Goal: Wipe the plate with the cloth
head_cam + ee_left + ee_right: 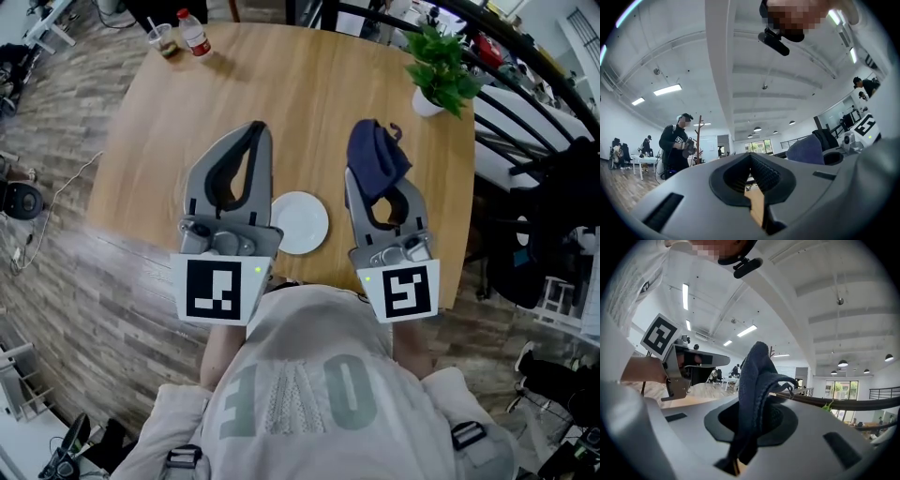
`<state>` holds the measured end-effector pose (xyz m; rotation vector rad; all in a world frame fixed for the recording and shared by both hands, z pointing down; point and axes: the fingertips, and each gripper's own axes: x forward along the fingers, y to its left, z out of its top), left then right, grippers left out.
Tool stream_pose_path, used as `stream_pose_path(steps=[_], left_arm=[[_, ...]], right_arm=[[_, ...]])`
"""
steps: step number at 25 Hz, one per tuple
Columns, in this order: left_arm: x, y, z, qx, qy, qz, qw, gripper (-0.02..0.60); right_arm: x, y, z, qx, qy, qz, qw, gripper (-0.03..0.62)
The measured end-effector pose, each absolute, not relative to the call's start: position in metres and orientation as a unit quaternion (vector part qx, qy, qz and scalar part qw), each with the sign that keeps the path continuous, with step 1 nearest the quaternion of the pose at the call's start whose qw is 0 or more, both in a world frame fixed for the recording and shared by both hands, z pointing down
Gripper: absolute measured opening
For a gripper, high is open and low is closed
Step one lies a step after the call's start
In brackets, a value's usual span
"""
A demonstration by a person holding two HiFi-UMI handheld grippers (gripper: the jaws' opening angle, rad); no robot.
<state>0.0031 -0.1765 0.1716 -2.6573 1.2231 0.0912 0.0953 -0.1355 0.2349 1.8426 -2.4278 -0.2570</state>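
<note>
My right gripper [373, 173] has its jaws pinched on the dark cloth [377, 155] (soft, light and floppy, I judge, best held by a bunched fold) while the left gripper [253, 136] has its jaws closed on nothing, and the white plate [300, 222] — stiff, probably slick — lies near the surface's [281, 103] near edge, between them.

A round wooden table [309, 103] stood on a plank floor [84, 272]. At its far left edge a red-capped bottle [195, 34] sat just beside a clear cup [163, 40] — at the far right, a leafy plant in a white pot [441, 66]. Off in the room, a person in dark clothes [675, 150] stood near a wooden coat stand [699, 138].
</note>
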Motion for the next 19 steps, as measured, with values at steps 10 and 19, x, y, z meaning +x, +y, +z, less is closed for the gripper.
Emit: stream_pose_path(steps=[10,19], left_arm=[[-0.0044,-0.1765,0.1744,-0.9,0.423,0.024,0.106,0.006],[-0.0032,-0.176,0.1787,-0.903,0.417,0.016,0.099,0.006]], right_arm=[[0.0959,-0.136,0.2394,0.601,-0.794,-0.08,0.046,0.057],[0.096,-0.1348,0.2404,0.604,-0.791,-0.079,0.051,0.055]])
